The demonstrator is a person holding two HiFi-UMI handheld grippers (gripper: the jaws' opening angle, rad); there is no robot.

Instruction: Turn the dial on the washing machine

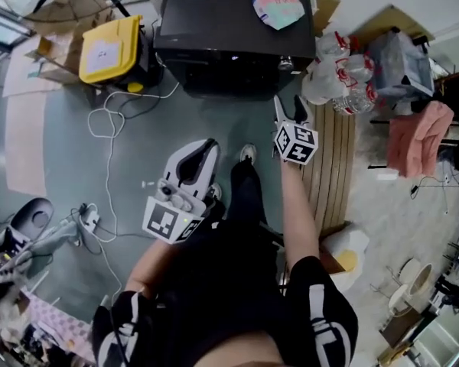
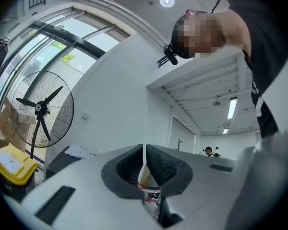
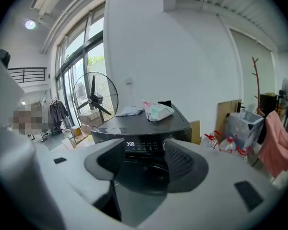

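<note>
Right claw point(image 1: 289, 107) gapes empty, facing the washing machine point(image 1: 229, 44); left claw point(image 1: 201, 155) is closed on nothing. Dial point(image 1: 285, 64) sits at the panel's right end, probably rigid and slick: pinch its rim on opposite sides.

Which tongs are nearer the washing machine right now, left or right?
Right. The right tongs, open, are held out toward the washing machine; the left tongs, shut, sit further back beside the person's leg.

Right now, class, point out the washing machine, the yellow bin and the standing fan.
washing machine point(image 1: 214, 21): head view, bare part of its lid.
yellow bin point(image 1: 122, 37): head view, its lid.
standing fan point(image 3: 95, 99): right gripper view, blade hub.
</note>
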